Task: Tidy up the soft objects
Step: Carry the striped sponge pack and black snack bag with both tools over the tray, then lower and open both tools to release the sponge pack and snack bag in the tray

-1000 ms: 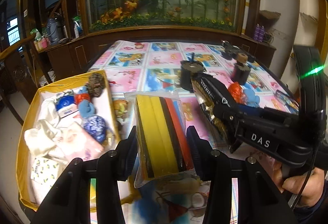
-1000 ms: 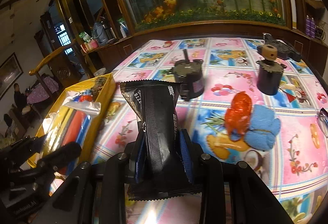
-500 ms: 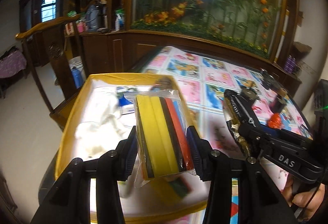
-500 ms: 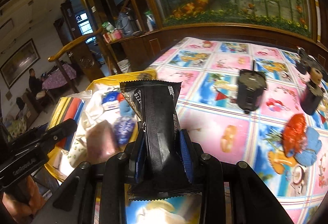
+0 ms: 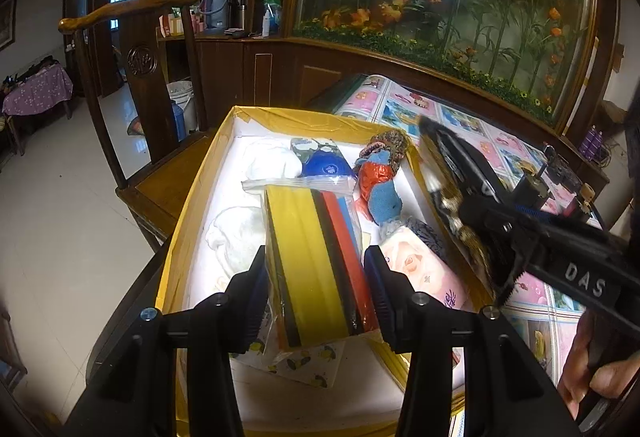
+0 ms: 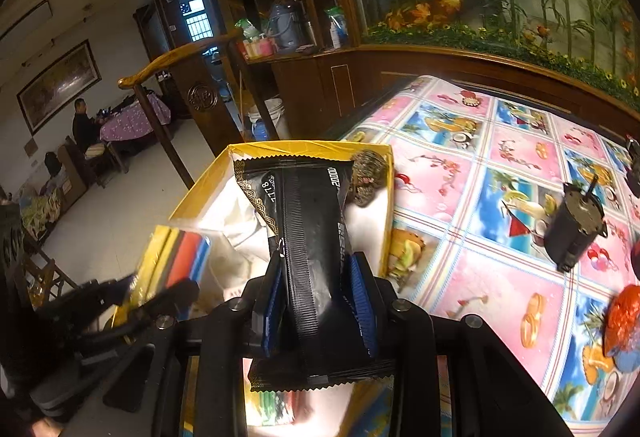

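Observation:
My left gripper (image 5: pixel 316 257) is shut on a clear-bagged pack of sponges (image 5: pixel 312 237) in yellow, black, red and blue. It holds the pack upright over the yellow box (image 5: pixel 280 115). The white-lined box holds white cloths (image 5: pixel 272 161), a red and blue soft toy (image 5: pixel 378 185) and a pink tissue pack (image 5: pixel 424 269). My right gripper (image 6: pixel 316 265) is shut on a black snack packet (image 6: pixel 312 221) above the box's right side (image 6: pixel 304 147). In the left wrist view that packet (image 5: pixel 452 165) slants over the box's right wall. The sponge pack (image 6: pixel 176 257) shows at lower left in the right wrist view.
A dark wooden chair (image 5: pixel 132 49) stands to the left of the box. The table's pink and blue patterned cloth (image 6: pixel 480 197) carries a black cylinder (image 6: pixel 576 233) and a red and blue soft thing (image 6: pixel 624 321). People sit at a far table (image 6: pixel 82 121).
Both grippers have swung left from over the patterned table to above the yellow box, each carrying its item. Neither grip has changed.

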Action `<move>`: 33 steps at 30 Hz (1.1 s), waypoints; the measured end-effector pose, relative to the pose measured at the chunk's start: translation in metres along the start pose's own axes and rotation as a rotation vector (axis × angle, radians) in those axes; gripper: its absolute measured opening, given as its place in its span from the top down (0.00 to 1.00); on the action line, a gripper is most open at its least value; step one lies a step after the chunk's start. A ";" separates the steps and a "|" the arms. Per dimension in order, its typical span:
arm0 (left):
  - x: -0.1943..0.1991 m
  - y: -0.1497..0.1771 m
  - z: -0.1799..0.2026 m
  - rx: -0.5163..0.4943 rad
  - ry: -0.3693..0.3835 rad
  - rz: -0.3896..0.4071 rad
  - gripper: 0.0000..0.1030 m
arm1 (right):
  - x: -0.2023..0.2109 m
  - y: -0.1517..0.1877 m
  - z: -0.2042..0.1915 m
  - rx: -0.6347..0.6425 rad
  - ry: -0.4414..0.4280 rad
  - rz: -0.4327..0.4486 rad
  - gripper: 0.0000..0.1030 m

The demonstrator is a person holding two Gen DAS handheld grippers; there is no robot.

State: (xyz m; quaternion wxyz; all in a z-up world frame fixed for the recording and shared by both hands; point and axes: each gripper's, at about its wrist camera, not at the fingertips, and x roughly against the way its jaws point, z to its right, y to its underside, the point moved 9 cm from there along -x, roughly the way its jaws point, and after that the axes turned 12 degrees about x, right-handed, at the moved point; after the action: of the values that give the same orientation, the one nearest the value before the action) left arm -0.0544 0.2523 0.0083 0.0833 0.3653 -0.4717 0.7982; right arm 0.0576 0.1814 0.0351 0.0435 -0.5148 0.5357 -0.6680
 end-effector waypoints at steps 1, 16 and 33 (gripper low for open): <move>-0.001 0.001 0.000 -0.002 0.001 -0.003 0.56 | -0.003 -0.003 -0.001 0.002 0.000 -0.002 0.66; -0.022 0.007 -0.014 0.020 -0.005 -0.058 0.56 | -0.059 0.002 -0.016 0.027 0.008 -0.109 0.66; -0.034 0.012 -0.022 0.042 -0.013 -0.053 0.55 | -0.064 0.009 -0.026 0.100 0.011 -0.102 0.66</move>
State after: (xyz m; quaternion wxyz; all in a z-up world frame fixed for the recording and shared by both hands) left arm -0.0469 0.2706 -0.0290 0.0935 0.3847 -0.4457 0.8029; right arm 0.0633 0.2339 -0.0100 0.0319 -0.5348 0.4751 -0.6980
